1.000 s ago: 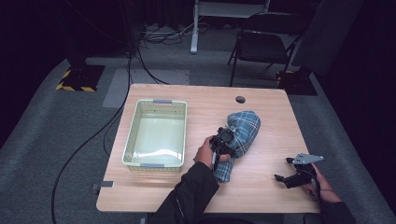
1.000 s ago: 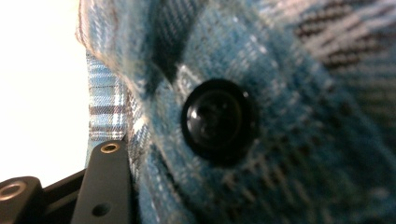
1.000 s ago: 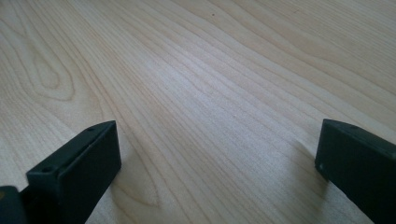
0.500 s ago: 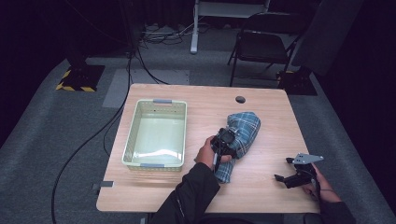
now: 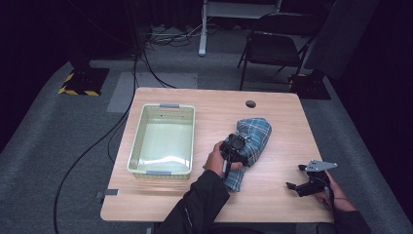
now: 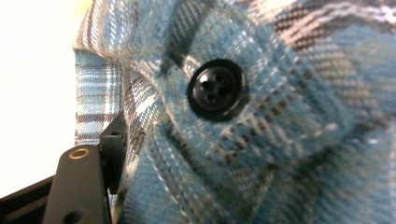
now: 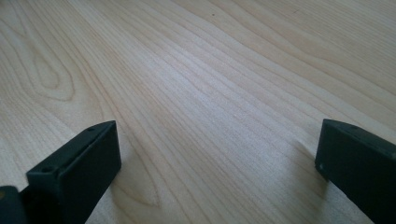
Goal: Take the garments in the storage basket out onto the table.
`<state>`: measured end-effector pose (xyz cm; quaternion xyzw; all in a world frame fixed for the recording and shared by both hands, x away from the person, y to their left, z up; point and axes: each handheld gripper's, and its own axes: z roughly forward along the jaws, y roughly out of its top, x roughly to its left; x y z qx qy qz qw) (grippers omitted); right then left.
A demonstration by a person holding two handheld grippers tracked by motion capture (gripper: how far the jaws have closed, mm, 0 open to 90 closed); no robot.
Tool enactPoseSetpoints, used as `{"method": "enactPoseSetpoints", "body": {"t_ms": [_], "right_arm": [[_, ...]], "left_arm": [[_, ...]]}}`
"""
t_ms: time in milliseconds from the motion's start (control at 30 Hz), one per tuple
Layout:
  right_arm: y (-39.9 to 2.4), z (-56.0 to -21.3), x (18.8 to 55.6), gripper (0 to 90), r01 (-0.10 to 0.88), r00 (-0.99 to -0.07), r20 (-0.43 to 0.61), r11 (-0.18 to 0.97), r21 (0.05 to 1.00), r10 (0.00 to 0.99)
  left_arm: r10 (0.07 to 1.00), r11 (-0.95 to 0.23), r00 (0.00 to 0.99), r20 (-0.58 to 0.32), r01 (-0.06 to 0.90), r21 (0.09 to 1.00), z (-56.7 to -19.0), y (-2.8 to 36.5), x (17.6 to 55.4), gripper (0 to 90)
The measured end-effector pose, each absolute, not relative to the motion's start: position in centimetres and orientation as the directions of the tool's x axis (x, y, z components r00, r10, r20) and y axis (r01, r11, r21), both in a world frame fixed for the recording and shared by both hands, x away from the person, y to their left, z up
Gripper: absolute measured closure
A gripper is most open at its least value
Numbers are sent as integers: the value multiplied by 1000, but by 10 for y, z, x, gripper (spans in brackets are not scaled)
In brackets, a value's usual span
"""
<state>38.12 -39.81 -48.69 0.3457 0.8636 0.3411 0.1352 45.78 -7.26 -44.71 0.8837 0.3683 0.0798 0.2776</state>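
Fingers (image 6: 81, 186) of the left gripper (image 5: 234, 146) have just been opening, burying themselves in the blue plaid flannel shirt (image 5: 253, 139); one is showing, its grip unreadable. Right gripper (image 7: 217, 154) fingers are standing wide apart over the pale wooden worktop (image 5: 272, 195).

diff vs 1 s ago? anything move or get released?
Left tongs have just been opening on the folded plaid shirt; cloth is between the jaws, and whether the pads press on it can't be told. Shirt, basket and right tongs, open over bare table, stayed put.
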Motion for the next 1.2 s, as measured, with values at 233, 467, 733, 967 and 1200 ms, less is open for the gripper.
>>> {"method": "enactPoseSetpoints", "body": {"t_ms": [233,467,733,967,1200], "right_arm": [[-398,-487,381,1,505,-724,3,528,683,690],[-398,-487,381,2,505,-724,2,528,683,689],[-398,-487,381,2,505,-724,2,528,683,689],[-398,-487,381,1,505,-724,3,528,683,689],[-398,-487,381,1,505,-724,3,528,683,689]], "left_arm": [[698,-567,714,-62,603,561,-446,-72,457,230],[699,-567,714,-48,593,572,-444,-72,455,187],[708,-568,706,-30,594,569,-444,-74,455,88],[704,-565,709,-41,595,572,-444,-74,455,38],[691,-575,722,-33,577,580,-443,-74,453,40]]}}
